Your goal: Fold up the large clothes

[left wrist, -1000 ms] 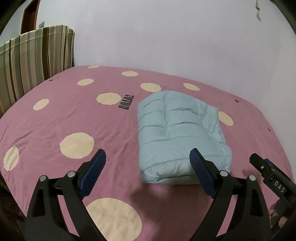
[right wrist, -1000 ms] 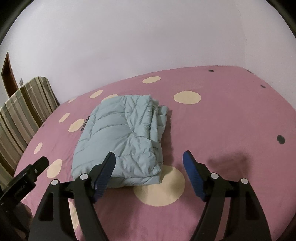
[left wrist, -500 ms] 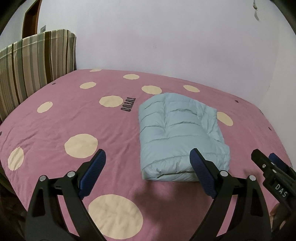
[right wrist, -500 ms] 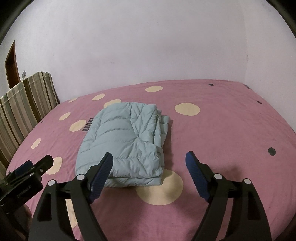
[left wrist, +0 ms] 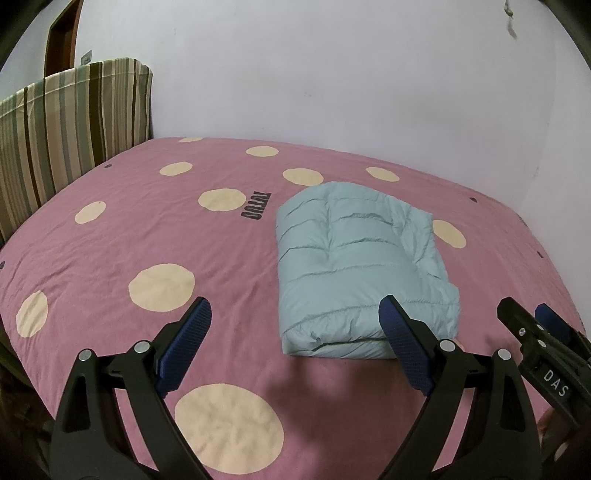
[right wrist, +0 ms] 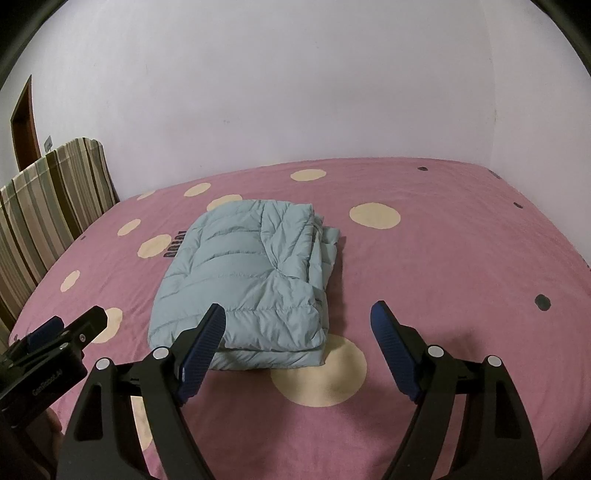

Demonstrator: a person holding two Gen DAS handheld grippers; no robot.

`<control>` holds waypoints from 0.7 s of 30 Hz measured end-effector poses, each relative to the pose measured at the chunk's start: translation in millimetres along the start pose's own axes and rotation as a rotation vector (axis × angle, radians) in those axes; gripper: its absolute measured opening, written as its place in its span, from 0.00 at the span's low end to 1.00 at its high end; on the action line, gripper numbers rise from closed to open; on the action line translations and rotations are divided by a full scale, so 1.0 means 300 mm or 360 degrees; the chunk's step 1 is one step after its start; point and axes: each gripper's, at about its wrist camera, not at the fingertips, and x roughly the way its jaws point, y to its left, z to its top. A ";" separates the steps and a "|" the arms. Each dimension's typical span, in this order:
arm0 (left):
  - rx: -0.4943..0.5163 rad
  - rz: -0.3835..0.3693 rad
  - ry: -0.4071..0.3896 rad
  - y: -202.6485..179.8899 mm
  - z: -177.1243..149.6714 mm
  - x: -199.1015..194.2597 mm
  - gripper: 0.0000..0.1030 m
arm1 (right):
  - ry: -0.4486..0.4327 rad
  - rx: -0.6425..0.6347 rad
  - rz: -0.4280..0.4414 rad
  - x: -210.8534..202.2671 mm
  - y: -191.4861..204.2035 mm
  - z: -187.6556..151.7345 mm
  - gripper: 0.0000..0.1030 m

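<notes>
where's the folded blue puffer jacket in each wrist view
Left wrist: folded jacket right of centre, its near end behind the right finger of the left claw.
Right wrist: jacket left of centre, behind the left finger of the right claw.
Shared landmark: black lettering on the pink sheet, beside the jacket.

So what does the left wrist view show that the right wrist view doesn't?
Only the left wrist view shows the left hand-held gripper head on, jaws open and empty, and a cracked mark high on the wall.

Only the right wrist view shows the right hand-held gripper head on, open and empty, and the jacket's stacked layer edges.

Both show the folded light blue jacket on the pink dotted bedspread and the striped headboard.
</notes>
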 end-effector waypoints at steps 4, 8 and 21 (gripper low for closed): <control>0.0000 -0.0002 0.0001 -0.001 -0.001 0.000 0.89 | 0.0001 -0.0002 0.0001 0.007 0.000 -0.006 0.77; 0.0007 -0.0008 -0.0001 -0.002 -0.004 -0.002 0.89 | 0.0003 -0.0002 0.0001 0.006 -0.001 -0.007 0.77; 0.0010 -0.0008 -0.0002 -0.004 -0.007 -0.002 0.89 | 0.0001 -0.0004 0.0001 0.006 -0.002 -0.006 0.77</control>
